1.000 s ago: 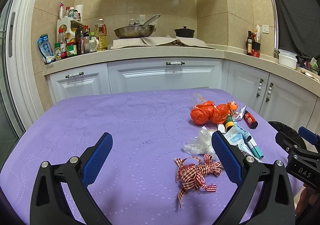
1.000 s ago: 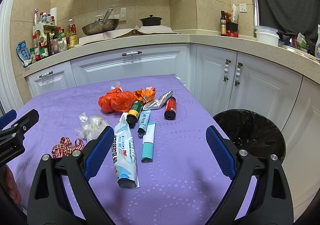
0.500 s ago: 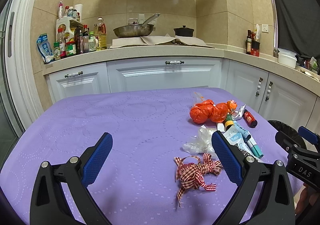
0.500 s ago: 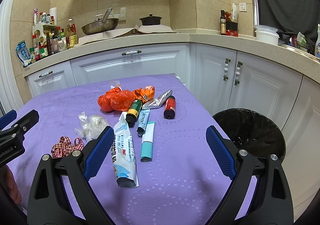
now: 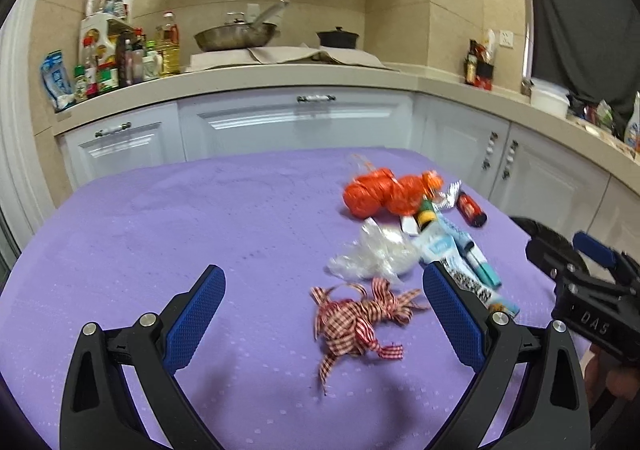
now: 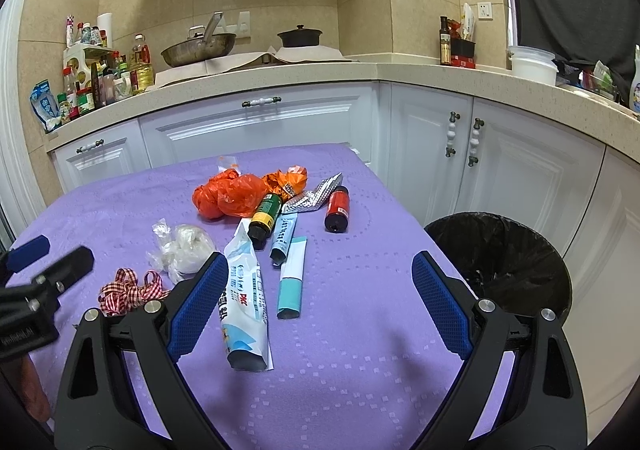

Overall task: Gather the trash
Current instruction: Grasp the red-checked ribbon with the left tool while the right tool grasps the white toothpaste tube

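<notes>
Left tool (image 5: 320,314): moved closer to ribbon (image 5: 358,324), blurred; fingers apart. Right tool (image 6: 320,302): unchanged, apart, empty.

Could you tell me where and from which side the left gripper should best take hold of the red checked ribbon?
Probably at the bunched knot of the red checked ribbon, coming straight down from above. It lies flat and limp on the purple tablecloth, loops and tails splayed outward, so the thick centre offers most to pinch. The open left gripper already frames it.
</notes>
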Demonstrator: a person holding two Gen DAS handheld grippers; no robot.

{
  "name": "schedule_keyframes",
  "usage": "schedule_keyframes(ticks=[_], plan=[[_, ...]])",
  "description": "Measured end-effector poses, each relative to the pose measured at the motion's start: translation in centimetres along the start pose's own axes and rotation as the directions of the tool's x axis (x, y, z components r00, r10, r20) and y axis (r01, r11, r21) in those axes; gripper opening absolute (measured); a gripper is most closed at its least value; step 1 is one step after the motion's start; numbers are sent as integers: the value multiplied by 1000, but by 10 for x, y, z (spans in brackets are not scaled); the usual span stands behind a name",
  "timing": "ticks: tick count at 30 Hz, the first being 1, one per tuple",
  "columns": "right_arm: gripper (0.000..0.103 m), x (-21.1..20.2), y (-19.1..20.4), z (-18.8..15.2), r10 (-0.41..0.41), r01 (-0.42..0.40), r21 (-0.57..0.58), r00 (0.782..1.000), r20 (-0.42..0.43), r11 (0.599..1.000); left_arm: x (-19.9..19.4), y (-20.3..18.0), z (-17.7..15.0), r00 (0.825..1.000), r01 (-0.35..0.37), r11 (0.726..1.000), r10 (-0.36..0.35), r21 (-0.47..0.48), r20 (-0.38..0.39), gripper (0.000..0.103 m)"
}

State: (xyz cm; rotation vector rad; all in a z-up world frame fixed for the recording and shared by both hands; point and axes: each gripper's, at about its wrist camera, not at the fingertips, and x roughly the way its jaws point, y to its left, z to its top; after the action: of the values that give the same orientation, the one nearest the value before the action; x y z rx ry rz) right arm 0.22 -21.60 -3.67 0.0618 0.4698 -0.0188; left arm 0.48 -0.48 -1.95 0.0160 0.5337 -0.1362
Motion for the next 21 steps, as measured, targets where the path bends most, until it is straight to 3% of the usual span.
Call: schedule_keyframes(ticks=[1,3,13,17,21], plan=[[91,2,-1,-1,1,-1,3,1000,-5,1000,1,-4,-1,1000,-1,1000,1,16,-6,92],[91,3,-2,-2,2,-2,5,1000,-10,1000,6,-8,-2,1000,-2,999,3,45,-23,59],[91,9,-1,-6,24,-24,2,999,-33,1000,25,-16,-9,991,51,995,-39,85,-131,58],[91,11,6,-5,44,-44,-12,998,-44,999,34,-19,-15,981,79,991,-57,112,-186,20],[85,16,18,-5,71,-73,-44,996,-59,996,30,-10,-16,980,92,992,-74,91,-184,11]])
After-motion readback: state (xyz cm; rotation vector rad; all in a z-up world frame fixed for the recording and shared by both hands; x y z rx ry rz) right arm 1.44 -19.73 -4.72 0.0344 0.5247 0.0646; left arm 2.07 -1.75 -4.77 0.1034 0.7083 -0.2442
